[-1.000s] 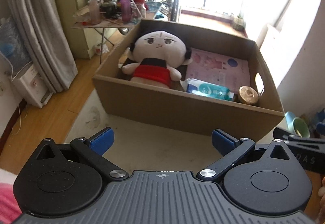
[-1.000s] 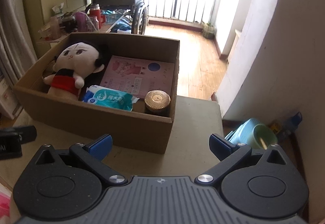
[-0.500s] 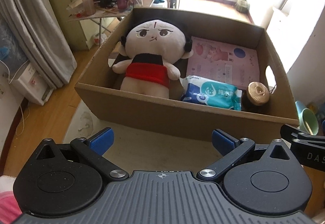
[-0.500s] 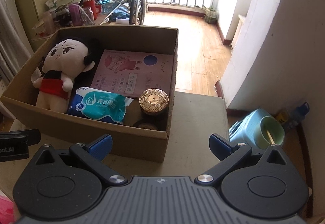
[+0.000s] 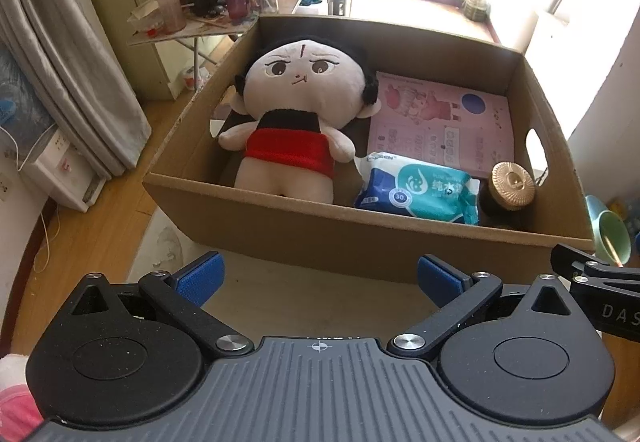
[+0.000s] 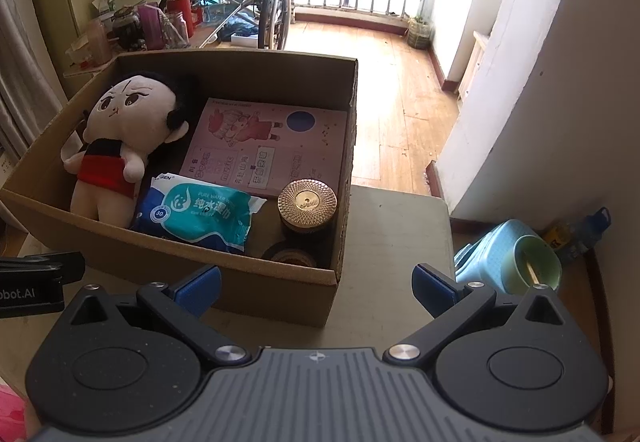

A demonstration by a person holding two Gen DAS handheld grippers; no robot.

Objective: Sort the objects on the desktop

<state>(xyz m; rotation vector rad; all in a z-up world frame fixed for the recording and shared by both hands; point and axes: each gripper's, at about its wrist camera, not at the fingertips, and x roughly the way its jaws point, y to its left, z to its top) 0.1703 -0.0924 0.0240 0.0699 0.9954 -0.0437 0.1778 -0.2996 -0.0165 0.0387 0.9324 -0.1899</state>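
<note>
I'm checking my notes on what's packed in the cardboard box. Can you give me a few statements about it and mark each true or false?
1. The plush doll lies at the left end of the cardboard box. True.
2. The wet wipes pack rests on the table outside the box. False: it lies inside the box, between the doll and the gold-lidded jar.
3. The pink booklet lies flat on the box floor. True.
4. The left tool is shut on the doll. False: its fingers are spread open, in front of the box, holding nothing.
5. The right tool is open and empty. True.
</note>
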